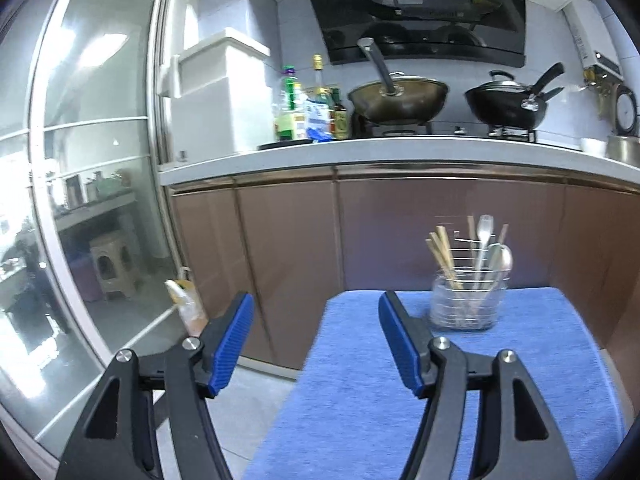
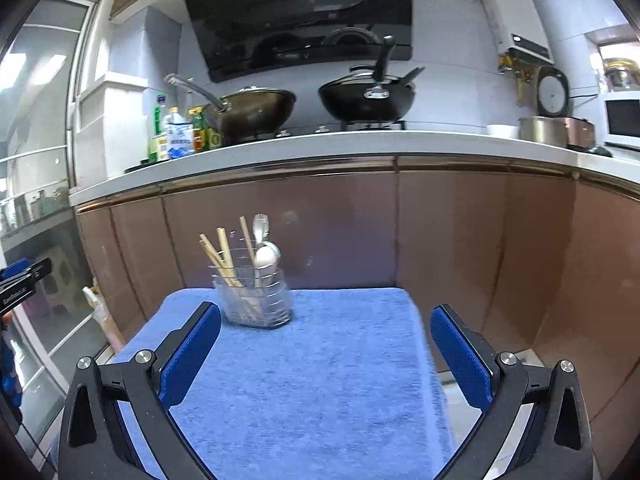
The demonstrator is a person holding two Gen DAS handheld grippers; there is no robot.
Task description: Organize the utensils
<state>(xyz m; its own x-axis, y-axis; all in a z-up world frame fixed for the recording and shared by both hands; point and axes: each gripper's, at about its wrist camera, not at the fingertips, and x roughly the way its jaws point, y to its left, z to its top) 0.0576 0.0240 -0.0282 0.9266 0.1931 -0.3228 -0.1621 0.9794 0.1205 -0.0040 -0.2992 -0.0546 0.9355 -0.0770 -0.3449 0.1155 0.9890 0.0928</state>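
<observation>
Left gripper (image 1: 316, 344) and right gripper (image 2: 326, 354) are both held wide apart, nothing between the jaws. Utensil holder (image 2: 256, 300) with chopsticks (image 2: 218, 254) and spoons (image 2: 266, 256) is stood on the blue cloth (image 2: 320, 380), at 11 o'clock from the right gripper, well apart.

A white kitchen worktop (image 2: 360, 142) runs above brown glossy cabinet doors (image 2: 280, 232). On it stand a brass-coloured wok (image 1: 398, 98), a black lidded wok (image 1: 506, 100) and a cluster of condiment bottles (image 1: 308, 112). A dark range hood (image 2: 296, 12) hangs overhead.
</observation>
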